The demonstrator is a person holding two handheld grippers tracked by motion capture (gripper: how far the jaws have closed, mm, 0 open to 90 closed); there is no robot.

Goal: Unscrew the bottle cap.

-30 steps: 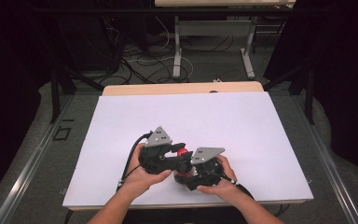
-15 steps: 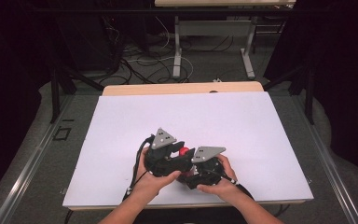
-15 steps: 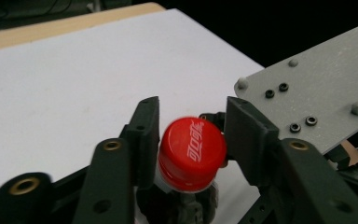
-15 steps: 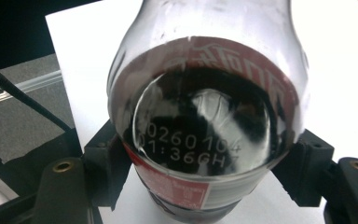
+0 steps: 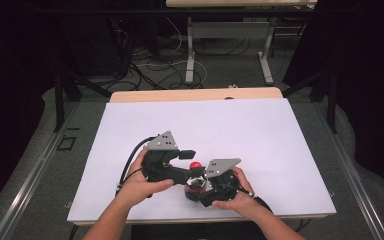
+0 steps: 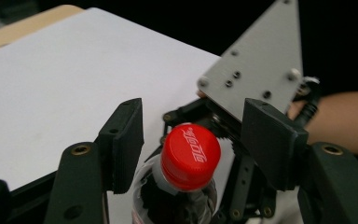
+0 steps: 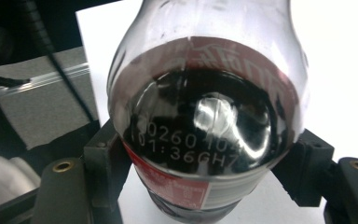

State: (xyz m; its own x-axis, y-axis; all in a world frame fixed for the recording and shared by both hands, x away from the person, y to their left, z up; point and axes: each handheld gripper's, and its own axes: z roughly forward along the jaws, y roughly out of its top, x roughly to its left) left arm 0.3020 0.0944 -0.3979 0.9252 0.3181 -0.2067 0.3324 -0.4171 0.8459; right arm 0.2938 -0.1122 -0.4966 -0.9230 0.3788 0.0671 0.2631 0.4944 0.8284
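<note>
Cola bottle (image 7: 205,135) clamped at its body by right gripper (image 7: 205,186), left gripper (image 6: 191,149) jaws open around red cap (image 6: 190,156), date code legible in right gripper view

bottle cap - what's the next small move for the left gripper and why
Probably close the left gripper on the red cap. Its jaws stand open either side of the cap with a gap on both sides, while the right gripper already clamps the bottle by its body, so the bottle looks braced for a grip on the cap.
</note>
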